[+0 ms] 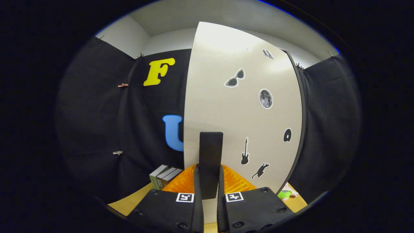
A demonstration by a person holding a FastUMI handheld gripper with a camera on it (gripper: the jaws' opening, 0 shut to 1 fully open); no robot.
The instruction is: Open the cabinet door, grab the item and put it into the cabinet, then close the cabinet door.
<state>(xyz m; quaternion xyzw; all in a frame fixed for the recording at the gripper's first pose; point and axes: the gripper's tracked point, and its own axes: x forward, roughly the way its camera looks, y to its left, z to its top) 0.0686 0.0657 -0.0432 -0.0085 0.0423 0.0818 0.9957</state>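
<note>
The tool (210, 181) is clamped on the dark handle (211, 155) of a pale cabinet door (226, 106), both fingers (196, 187) pressing the flat upright bar from either side. The handle is a plain, dark rectangular strip standing vertically near the door's lower edge, its top rising well clear of the fingers and its lower end sitting between them.

The door itself is a tall, smooth off-white panel with a faintly speckled finish and a dark trim along its far side. It is dotted with stickers: a pair of sunglasses (235, 78) high up, a grey moon disc (265, 98) beneath them, a small dark disc (287, 135) toward the trimmed edge, a black guitar (245, 152) beside the handle, and a black leaping animal shape (260, 170) lower down. A further small sticker (267, 53) sits near the top, too small to make out.

A few books (163, 176) stand on the wooden worktop (132, 200) against the booth's black cloth wall, to the handle side of the door. On the opposite side, by the door's trimmed edge, a small green and pink item (286, 193) lies on the worktop, too small to identify.
</note>
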